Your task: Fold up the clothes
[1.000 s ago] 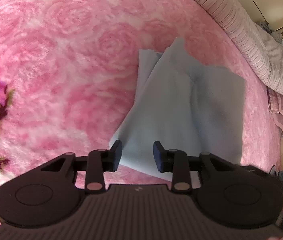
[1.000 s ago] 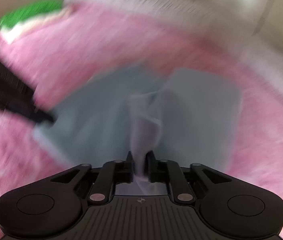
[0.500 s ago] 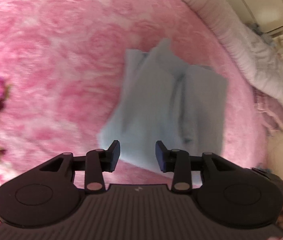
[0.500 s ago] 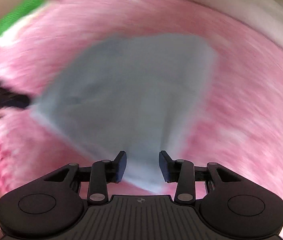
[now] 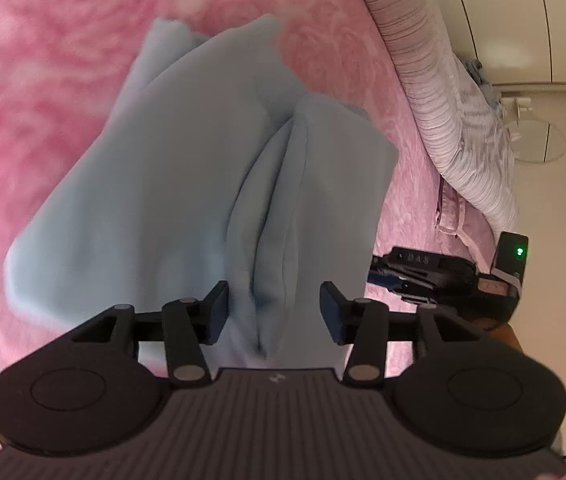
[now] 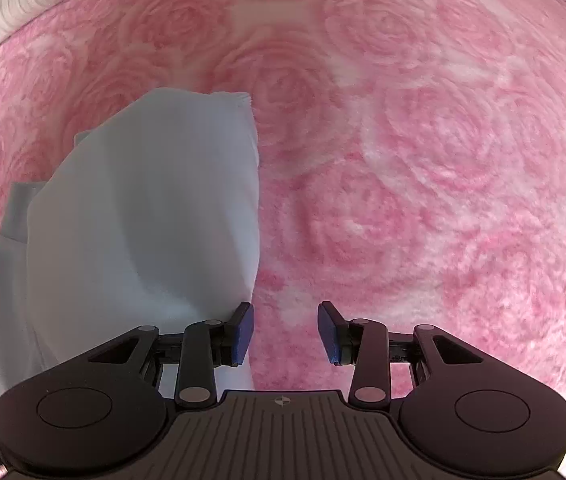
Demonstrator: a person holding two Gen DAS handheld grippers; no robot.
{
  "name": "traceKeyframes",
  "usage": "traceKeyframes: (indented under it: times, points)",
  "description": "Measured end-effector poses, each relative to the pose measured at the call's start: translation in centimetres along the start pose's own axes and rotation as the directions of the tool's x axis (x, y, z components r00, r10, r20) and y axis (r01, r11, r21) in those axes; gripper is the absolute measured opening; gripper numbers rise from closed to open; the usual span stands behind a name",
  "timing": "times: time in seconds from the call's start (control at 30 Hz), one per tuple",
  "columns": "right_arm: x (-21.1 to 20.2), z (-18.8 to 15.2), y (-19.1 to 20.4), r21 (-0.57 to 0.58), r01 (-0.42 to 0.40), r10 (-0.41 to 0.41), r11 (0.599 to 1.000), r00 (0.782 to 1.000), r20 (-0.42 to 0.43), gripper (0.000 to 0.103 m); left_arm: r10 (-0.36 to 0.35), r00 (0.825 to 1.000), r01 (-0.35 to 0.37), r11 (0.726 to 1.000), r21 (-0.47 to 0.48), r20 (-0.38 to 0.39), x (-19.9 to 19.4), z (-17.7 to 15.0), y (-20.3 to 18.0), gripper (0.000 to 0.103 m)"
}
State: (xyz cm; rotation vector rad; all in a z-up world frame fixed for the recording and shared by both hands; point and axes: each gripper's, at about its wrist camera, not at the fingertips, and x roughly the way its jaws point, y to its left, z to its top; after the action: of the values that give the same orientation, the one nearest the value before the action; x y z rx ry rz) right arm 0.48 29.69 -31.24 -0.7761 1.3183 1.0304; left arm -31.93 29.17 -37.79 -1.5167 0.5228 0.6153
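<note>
A light blue garment [image 5: 187,184] lies folded on the pink rose-patterned blanket [image 5: 43,80], with a raised crease running down its middle. My left gripper [image 5: 274,312] is open, its jaws straddling the near end of that crease without closing on it. In the right wrist view the garment [image 6: 143,220] lies at the left. My right gripper [image 6: 285,332] is open and empty over bare blanket [image 6: 423,200], its left finger just beside the garment's right edge. The right gripper also shows in the left wrist view [image 5: 375,272], at the garment's right edge.
A white striped bolster [image 5: 423,80] runs along the bed's far edge, with a pale ruffled cloth [image 5: 479,152] beyond it. Tiled floor [image 5: 523,20] and a round stand base [image 5: 539,140] lie past the bed. The bolster also shows in the right wrist view [image 6: 11,4].
My right gripper let go of the garment, opened and swung right, off the cloth. My left gripper, still open, moved forward over the garment's middle crease.
</note>
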Motion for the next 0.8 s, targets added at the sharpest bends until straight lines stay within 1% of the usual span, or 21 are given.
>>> traceKeyframes:
  times: [0.03, 0.1, 0.2, 0.3, 0.33, 0.4, 0.43, 0.47, 0.5, 0.57, 0.67, 0.7, 0.73, 0.8]
  points:
    - [0.1, 0.2, 0.0, -0.010, 0.000, 0.000, 1.000, 1.000, 0.000, 0.040, 0.013, 1.000, -0.013, 1.000, 0.015, -0.002, 0.5, 0.7, -0.1, 0.044]
    - [0.1, 0.6, -0.6, 0.007, -0.014, 0.014, 1.000, 1.000, 0.025, 0.040, 0.017, 1.000, -0.017, 0.999, 0.049, 0.001, 1.3, 1.9, -0.5, 0.044]
    - [-1.5, 1.6, -1.6, 0.027, -0.099, 0.096, 0.995, 0.991, 0.093, 0.040, 0.007, 1.000, -0.007, 0.997, 0.071, 0.004, 2.4, 3.7, -1.1, 0.044]
    - [-1.9, 2.4, -2.0, 0.030, -0.190, 0.187, 0.981, 0.980, 0.072, 0.040, 0.002, 1.000, -0.003, 0.997, 0.081, 0.012, 3.6, 5.0, -1.7, 0.044]
    - [-1.6, 2.4, -1.8, 0.021, -0.189, 0.187, 0.982, 0.981, 0.053, 0.040, 0.002, 1.000, -0.003, 0.996, 0.087, 0.015, 4.0, 5.4, -1.8, 0.043]
    - [-1.1, 2.3, -0.9, -0.007, -0.140, 0.140, 0.990, 0.990, 0.027, 0.040, -0.006, 1.000, 0.005, 0.994, 0.106, 0.011, 5.1, 6.1, -2.4, 0.041]
    - [-0.8, 2.3, -0.7, -0.023, -0.128, 0.129, 0.991, 0.991, 0.020, 0.040, -0.008, 1.000, 0.007, 0.993, 0.119, 0.009, 5.4, 6.4, -2.7, 0.028]
    - [-0.4, 2.3, -0.5, -0.031, -0.126, 0.126, 0.992, 0.992, 0.016, 0.040, -0.010, 1.000, 0.009, 0.989, 0.146, 0.007, 5.5, 6.5, -3.1, 0.020]
    - [-0.2, 2.3, -0.3, -0.026, -0.122, 0.123, 0.992, 0.992, 0.009, 0.040, -0.013, 1.000, 0.012, 0.984, 0.180, 0.003, 5.6, 6.6, -3.6, 0.007]
    - [0.0, 2.6, 0.0, -0.022, -0.117, 0.117, 0.993, 0.993, -0.004, 0.040, -0.010, 1.000, 0.003, 0.969, 0.246, 0.029, 4.6, 6.7, -4.7, 0.006]
    - [-0.1, 3.2, 1.1, -0.046, -0.122, 0.122, 0.991, 0.992, -0.018, 0.040, -0.036, 0.996, 0.015, 0.967, 0.253, 0.078, 1.8, 7.3, -5.6, 0.006]
    - [-0.2, 3.5, 1.5, -0.057, -0.126, 0.125, 0.990, 0.992, -0.022, 0.040, -0.034, 0.995, 0.007, 0.966, 0.260, 0.098, 0.6, 7.5, -5.8, 0.005]
    - [-0.4, 3.6, 2.3, -0.074, -0.147, 0.146, 0.986, 0.989, -0.029, 0.040, -0.028, 0.993, -0.006, 0.961, 0.275, 0.119, -0.6, 7.7, -5.9, 0.005]
    - [-0.7, 3.7, 4.2, -0.114, -0.188, 0.184, 0.976, 0.982, -0.041, 0.040, 0.004, 0.989, -0.047, 0.953, 0.298, 0.145, -2.5, 7.9, -5.8, 0.005]
